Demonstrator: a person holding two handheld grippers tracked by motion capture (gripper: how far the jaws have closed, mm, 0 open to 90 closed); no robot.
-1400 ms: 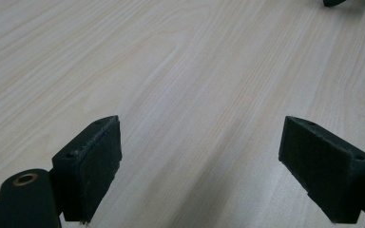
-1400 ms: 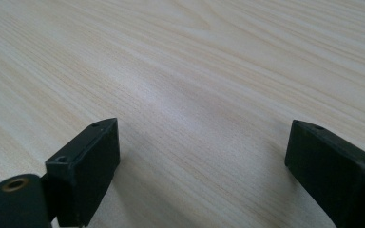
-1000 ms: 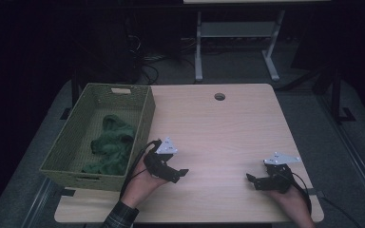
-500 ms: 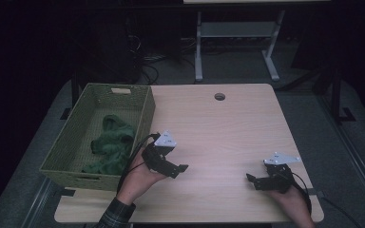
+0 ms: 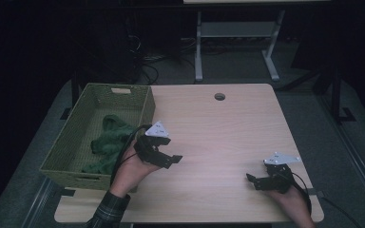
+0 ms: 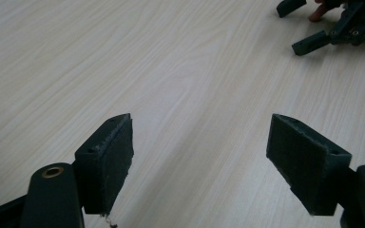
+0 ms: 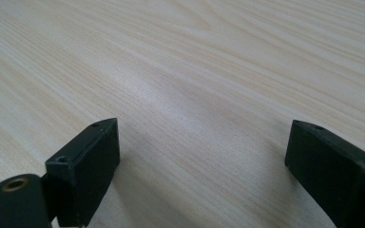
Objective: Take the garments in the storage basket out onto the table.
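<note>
The left gripper hovers beside the basket, jaws wide apart, just closing slightly, nothing between them. The green cloth lies crumpled in the basket at the gripper's nine o'clock, its long axis running from eleven to five o'clock. The right gripper rests on the table, jaws wide, empty.

Table: light wood-grain top with a round cable hole at 12 o'clock near the far edge. Beyond the far edge, at 12 o'clock, a white metal stand rests on the dark floor beside loose cables at 11 o'clock.
</note>
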